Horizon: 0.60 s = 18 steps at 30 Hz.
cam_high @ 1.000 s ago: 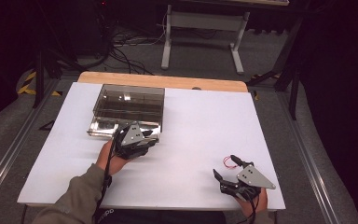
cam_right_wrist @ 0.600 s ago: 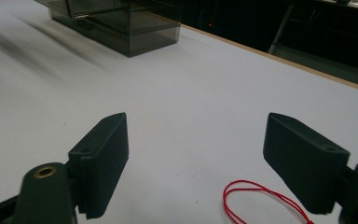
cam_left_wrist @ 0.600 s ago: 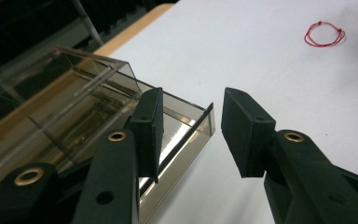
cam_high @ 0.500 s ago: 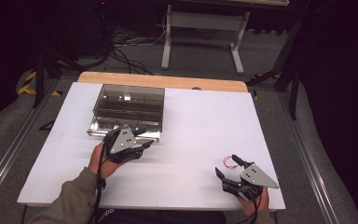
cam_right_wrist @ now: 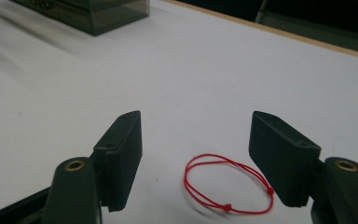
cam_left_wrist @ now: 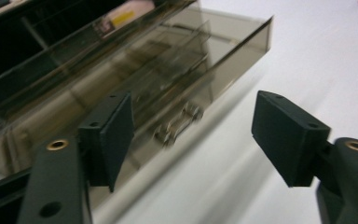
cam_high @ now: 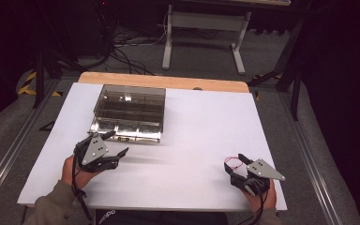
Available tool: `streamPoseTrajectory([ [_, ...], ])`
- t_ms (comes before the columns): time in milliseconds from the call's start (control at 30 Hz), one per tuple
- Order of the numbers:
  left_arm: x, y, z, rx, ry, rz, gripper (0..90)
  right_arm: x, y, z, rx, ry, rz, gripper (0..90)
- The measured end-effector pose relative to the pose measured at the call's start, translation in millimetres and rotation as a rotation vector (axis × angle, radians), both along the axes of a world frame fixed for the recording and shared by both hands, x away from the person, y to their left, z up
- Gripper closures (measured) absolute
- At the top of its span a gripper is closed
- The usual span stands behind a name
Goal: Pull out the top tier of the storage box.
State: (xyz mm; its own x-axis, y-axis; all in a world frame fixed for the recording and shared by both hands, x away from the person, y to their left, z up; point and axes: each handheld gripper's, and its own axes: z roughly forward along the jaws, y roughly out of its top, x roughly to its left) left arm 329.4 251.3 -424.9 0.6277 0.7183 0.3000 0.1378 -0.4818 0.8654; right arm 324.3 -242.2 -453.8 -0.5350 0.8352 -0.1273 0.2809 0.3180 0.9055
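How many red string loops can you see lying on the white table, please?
1. The red string loop lies flat on the white table between the open jaws of the right gripper; others could be hidden inside the smoky box.

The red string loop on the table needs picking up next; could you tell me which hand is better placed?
Probably right: the right tool is open just over the red string loop, whereas the left tool is open beside the smoky plastic box.
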Motion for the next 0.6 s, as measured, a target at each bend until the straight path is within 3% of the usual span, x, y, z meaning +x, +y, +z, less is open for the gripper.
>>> streamPoseTrajectory([
  [100, -7.7, 6.2, -7.4, -0.001, -0.004, 0.016, 21.3, 5.8, -4.9, -2.2, 0.006, 0.053, 0.004, 35.5],
  [200, -11.8, 14.4, -16.5, -0.041, 0.029, 0.010, 17.9, 8.7, -5.8, -2.3, -0.018, 0.068, 0.000, 34.4],
  [333, -14.3, 25.5, -29.1, -0.059, 0.068, 0.031, 12.3, 14.1, -8.5, -2.4, -0.022, 0.101, 0.001, 37.1],
  [400, -15.9, 32.7, -34.0, -0.068, 0.097, 0.032, 10.5, 16.9, -9.9, -2.1, -0.007, 0.133, 0.008, 41.1],
  [500, -17.2, 37.0, -38.1, -0.093, 0.118, 0.034, 9.6, 21.8, -9.0, -2.6, -0.023, 0.173, 0.021, 46.2],
  [600, -17.0, 37.0, -39.3, -0.081, 0.114, 0.047, 9.6, 25.7, -6.8, -3.5, -0.039, 0.208, 0.029, 50.8],
])
